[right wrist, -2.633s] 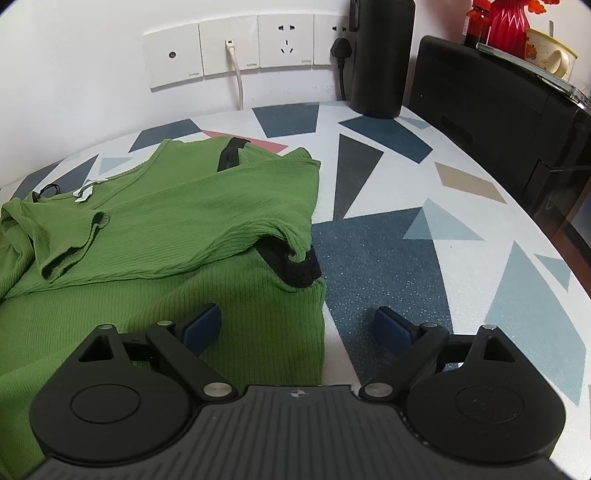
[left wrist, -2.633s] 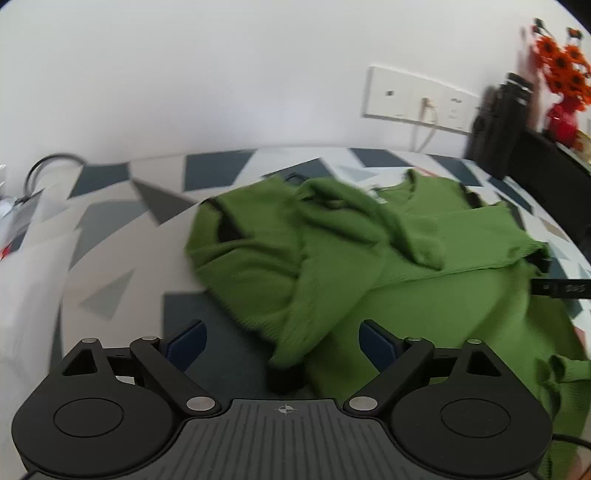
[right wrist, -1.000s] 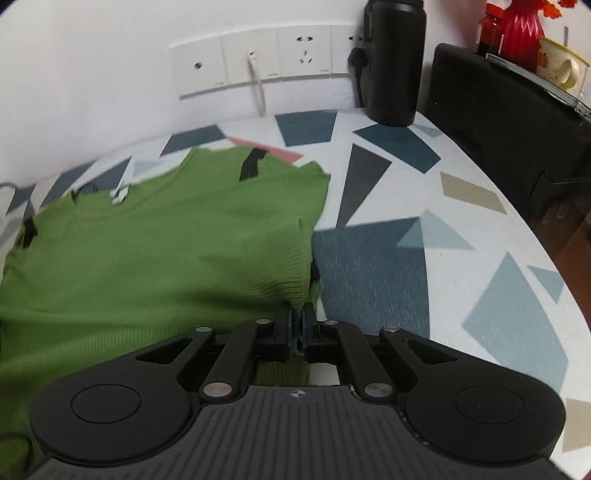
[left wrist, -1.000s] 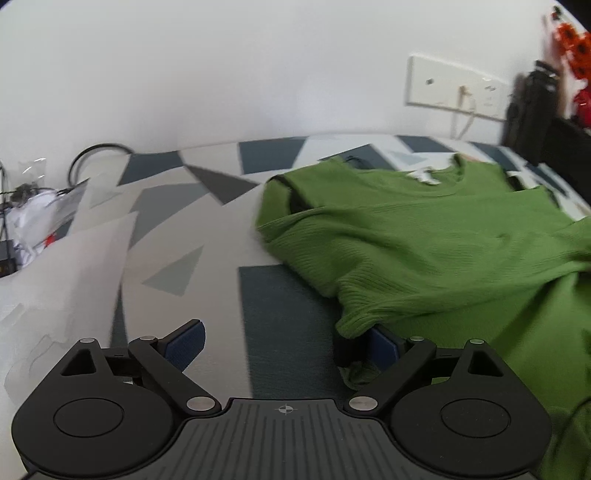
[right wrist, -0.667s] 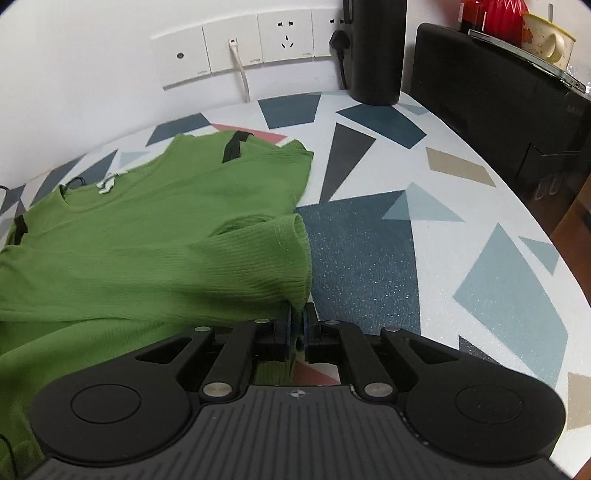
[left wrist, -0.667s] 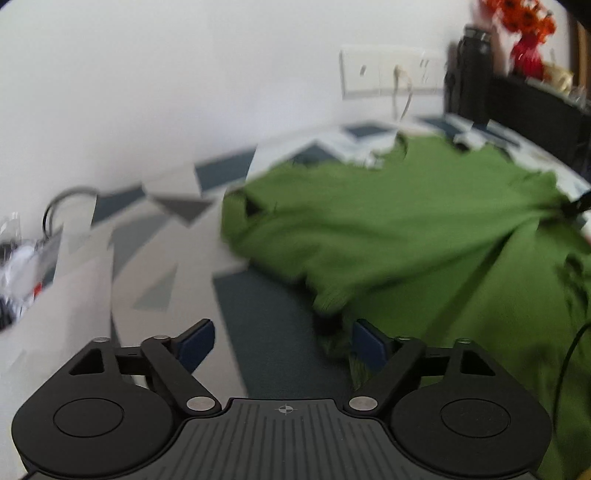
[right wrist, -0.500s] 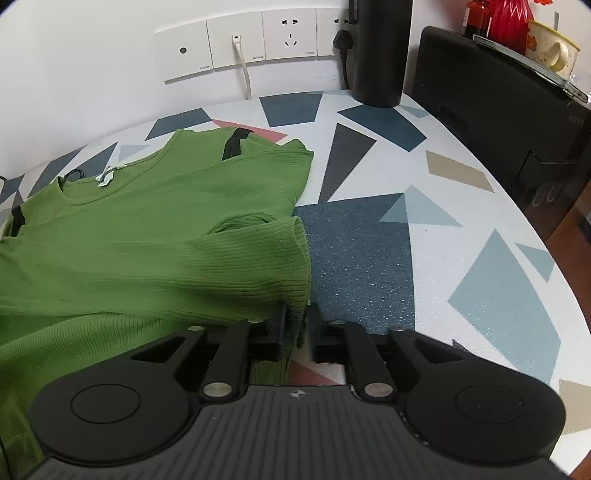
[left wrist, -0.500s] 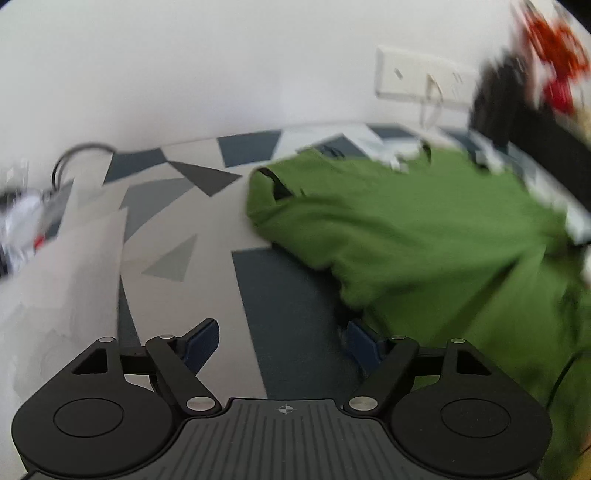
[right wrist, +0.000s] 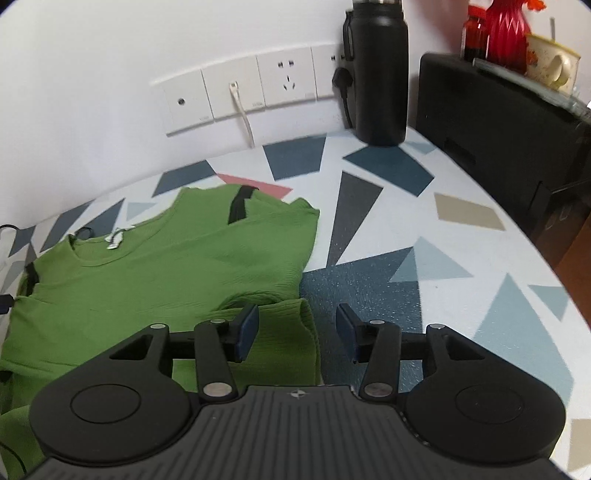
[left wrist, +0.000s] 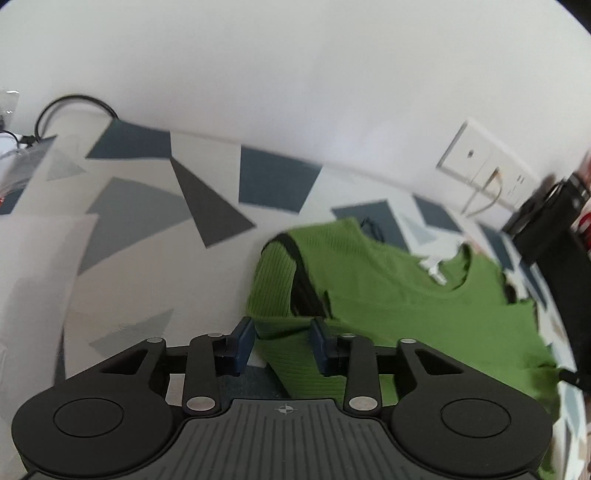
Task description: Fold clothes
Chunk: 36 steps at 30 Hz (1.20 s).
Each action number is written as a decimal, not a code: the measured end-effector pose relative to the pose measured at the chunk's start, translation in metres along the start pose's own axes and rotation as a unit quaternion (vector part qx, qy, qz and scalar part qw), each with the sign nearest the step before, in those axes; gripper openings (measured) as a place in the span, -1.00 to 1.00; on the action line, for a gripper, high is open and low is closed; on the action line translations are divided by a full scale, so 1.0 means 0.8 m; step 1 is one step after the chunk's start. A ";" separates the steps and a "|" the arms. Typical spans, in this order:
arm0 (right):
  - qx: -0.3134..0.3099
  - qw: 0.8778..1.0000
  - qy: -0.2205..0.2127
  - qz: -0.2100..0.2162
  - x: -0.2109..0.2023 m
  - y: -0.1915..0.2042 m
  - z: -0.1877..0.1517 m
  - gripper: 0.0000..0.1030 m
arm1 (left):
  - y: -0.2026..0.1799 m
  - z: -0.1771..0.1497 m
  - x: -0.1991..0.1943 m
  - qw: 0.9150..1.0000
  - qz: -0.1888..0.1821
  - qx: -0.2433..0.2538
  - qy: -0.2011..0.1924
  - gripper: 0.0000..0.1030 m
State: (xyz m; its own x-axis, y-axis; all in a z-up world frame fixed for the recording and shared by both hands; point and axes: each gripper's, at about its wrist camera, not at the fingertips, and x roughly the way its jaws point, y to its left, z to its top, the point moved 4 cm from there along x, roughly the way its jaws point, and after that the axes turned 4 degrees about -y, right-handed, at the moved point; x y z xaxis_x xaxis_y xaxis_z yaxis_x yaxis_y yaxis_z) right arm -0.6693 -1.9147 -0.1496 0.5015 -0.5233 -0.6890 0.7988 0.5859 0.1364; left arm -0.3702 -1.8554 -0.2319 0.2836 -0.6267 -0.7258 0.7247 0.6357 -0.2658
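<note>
Flat across a tabletop (right wrist: 461,258) patterned with blue, grey and beige triangles: a green ribbed sweater (right wrist: 166,273), neckline and white label toward the wall, black trim at both shoulders. Folded over the body on each side, a sleeve.

Closing around the sweater's left edge: the left gripper (left wrist: 282,345), jaws narrowing, blue pads (left wrist: 243,343) on either side of a ridge of green knit just below the black shoulder seam. Fabric between the pads, not yet clearly pinched; blur at the contact, so cannot tell for certain.

Opening over the right side: the right gripper (right wrist: 297,332), jaws spreading, the folded sleeve's cuff edge (right wrist: 295,332) lying between them, free of both pads. Left pad above green knit, right pad above dark blue tabletop.

Behind, against the white wall: a row of wall sockets (right wrist: 243,92) with a white cable (right wrist: 243,118) plugged in, a black insulated bottle (right wrist: 380,74) standing beside them, a black cabinet (right wrist: 498,122) at the right bearing a red vase (right wrist: 504,33) and a cream mug (right wrist: 550,62).
</note>
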 end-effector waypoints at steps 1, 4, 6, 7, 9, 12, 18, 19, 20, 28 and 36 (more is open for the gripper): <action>0.005 1.000 0.003 0.000 0.006 -0.002 0.000 -0.08 | 0.000 -0.001 0.003 1.000 0.000 -0.001 0.003 -0.22; 0.019 1.000 0.010 -0.001 0.019 -0.007 -0.003 -0.08 | -0.002 -0.001 0.004 1.000 0.000 -0.005 -0.004 -0.57; 0.018 1.000 0.011 0.001 0.022 -0.007 -0.004 -0.08 | -0.007 0.001 0.002 1.000 0.003 -0.001 -0.012 -0.89; 0.015 1.000 0.011 0.002 0.023 -0.006 -0.004 -0.10 | -0.011 0.002 -0.002 1.000 0.006 0.009 -0.018 -0.89; 0.006 1.000 0.009 0.005 0.023 -0.003 -0.005 -0.23 | -0.021 0.005 -0.009 0.999 0.010 0.033 -0.028 -0.89; -0.006 1.000 0.005 0.003 0.021 0.001 -0.004 -0.28 | -0.026 0.008 -0.013 0.998 0.014 0.050 -0.031 -0.89; -0.035 0.999 0.001 -0.003 0.013 0.012 -0.006 -0.33 | -0.017 0.005 -0.015 0.995 0.047 0.077 -0.035 -0.75; -0.043 0.999 0.000 -0.008 0.011 0.013 -0.007 -0.57 | -0.015 0.005 -0.016 0.995 0.049 0.079 -0.036 -0.75; -0.047 0.999 -0.002 -0.010 0.010 0.014 -0.008 -0.64 | -0.012 0.005 -0.018 0.996 0.047 0.074 -0.035 -0.75; -0.031 1.000 -0.001 -0.002 0.010 0.011 -0.009 -0.72 | -0.018 0.002 -0.011 0.998 0.030 0.052 -0.010 -0.33; -0.035 0.999 -0.008 0.001 0.005 0.010 -0.009 -0.80 | -0.023 0.009 -0.024 0.994 0.049 0.080 -0.049 -1.00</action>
State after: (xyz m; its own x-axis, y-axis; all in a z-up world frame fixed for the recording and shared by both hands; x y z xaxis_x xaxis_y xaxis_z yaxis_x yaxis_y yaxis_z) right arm -0.6634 -1.9079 -0.1567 0.5080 -0.5314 -0.6780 0.7730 0.6285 0.0866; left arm -0.3842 -1.8583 -0.2088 0.4121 -0.6117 -0.6753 0.7790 0.6210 -0.0871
